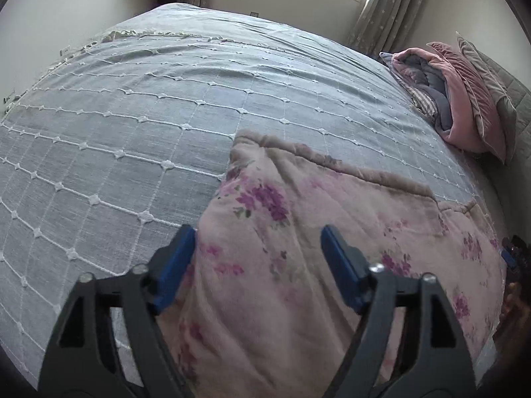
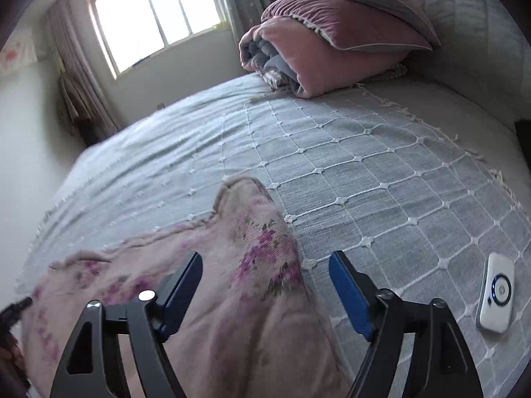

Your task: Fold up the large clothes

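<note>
Left wrist view: the left tool [image 1: 257,252] hangs wide open over the pink flowered garment [image 1: 298,248], gripping nothing; grey checked bedspread [image 1: 116,132] fills the left of the frame, the garment the lower right, and rolled bedding [image 1: 441,99] sits upper right. Right wrist view: the right tool [image 2: 265,275] is spread wide too, empty, with the garment [image 2: 232,282] lower left on the bed. Only this view shows the window [image 2: 156,16] upper left and a white device [image 2: 496,293] at far right.

Daylight from the overexposed window [image 2: 156,20]; soft shadows; fisheye-bent, dark-vignetted edges; foreground blurred.
</note>
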A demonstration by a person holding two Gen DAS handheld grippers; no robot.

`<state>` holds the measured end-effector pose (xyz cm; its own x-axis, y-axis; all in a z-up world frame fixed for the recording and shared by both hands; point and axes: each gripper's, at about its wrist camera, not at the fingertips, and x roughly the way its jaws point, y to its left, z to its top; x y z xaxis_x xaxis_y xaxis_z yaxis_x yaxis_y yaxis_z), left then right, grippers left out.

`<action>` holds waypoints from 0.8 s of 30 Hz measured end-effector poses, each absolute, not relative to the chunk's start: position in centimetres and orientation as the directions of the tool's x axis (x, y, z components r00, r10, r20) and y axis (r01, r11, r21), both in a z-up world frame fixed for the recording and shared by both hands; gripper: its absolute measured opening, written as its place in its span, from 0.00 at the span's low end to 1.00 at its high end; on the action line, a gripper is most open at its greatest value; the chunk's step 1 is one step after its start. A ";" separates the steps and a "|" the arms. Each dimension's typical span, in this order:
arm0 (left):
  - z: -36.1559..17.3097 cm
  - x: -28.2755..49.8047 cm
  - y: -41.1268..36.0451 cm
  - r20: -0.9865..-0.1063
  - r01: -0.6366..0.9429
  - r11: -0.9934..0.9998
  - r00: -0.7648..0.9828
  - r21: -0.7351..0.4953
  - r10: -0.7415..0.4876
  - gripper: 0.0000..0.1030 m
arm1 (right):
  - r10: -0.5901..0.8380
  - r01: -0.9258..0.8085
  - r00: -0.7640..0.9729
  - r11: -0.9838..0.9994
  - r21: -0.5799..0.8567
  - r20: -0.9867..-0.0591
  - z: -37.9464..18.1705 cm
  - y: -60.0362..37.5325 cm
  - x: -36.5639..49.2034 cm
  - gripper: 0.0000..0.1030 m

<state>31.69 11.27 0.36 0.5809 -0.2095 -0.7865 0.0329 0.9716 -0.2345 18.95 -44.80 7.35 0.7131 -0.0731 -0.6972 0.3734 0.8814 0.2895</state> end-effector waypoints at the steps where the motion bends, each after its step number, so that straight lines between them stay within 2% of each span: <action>1: 0.8 31.0 11.4 -0.783 0.038 0.970 0.582 -0.242 -0.218 0.83 | -0.061 0.376 0.713 0.874 0.308 -0.698 7.6 -44.8 18.5 0.80; 4: 1.3 29.7 12.3 -0.820 0.008 0.965 0.526 -0.261 -0.226 0.86 | -0.029 0.397 0.707 0.843 0.363 -0.706 8.0 -45.7 16.8 0.81; 9: 1.5 26.2 15.4 -0.799 -0.090 0.902 0.507 -0.423 -0.324 0.87 | 0.033 0.407 0.705 0.798 0.443 -0.708 8.4 -45.0 12.9 0.82; 13: 1.3 23.6 16.6 -0.793 -0.133 0.874 0.500 -0.468 -0.348 0.97 | 0.065 0.397 0.689 0.800 0.450 -0.722 8.2 -43.6 11.0 0.85; 16: 1.2 22.1 17.3 -0.780 -0.153 0.850 0.503 -0.504 -0.372 0.97 | 0.108 0.379 0.678 0.796 0.471 -0.727 7.5 -42.9 10.4 0.89; 18: 0.8 21.5 17.8 -0.768 -0.173 0.824 0.502 -0.540 -0.398 0.98 | 0.137 0.371 0.685 0.780 0.504 -0.715 6.9 -42.9 9.8 0.97; 24: -2.3 20.8 19.0 -0.751 -0.252 0.751 0.487 -0.610 -0.447 0.99 | 0.187 0.397 0.714 0.685 0.611 -0.674 4.0 -44.7 8.3 0.99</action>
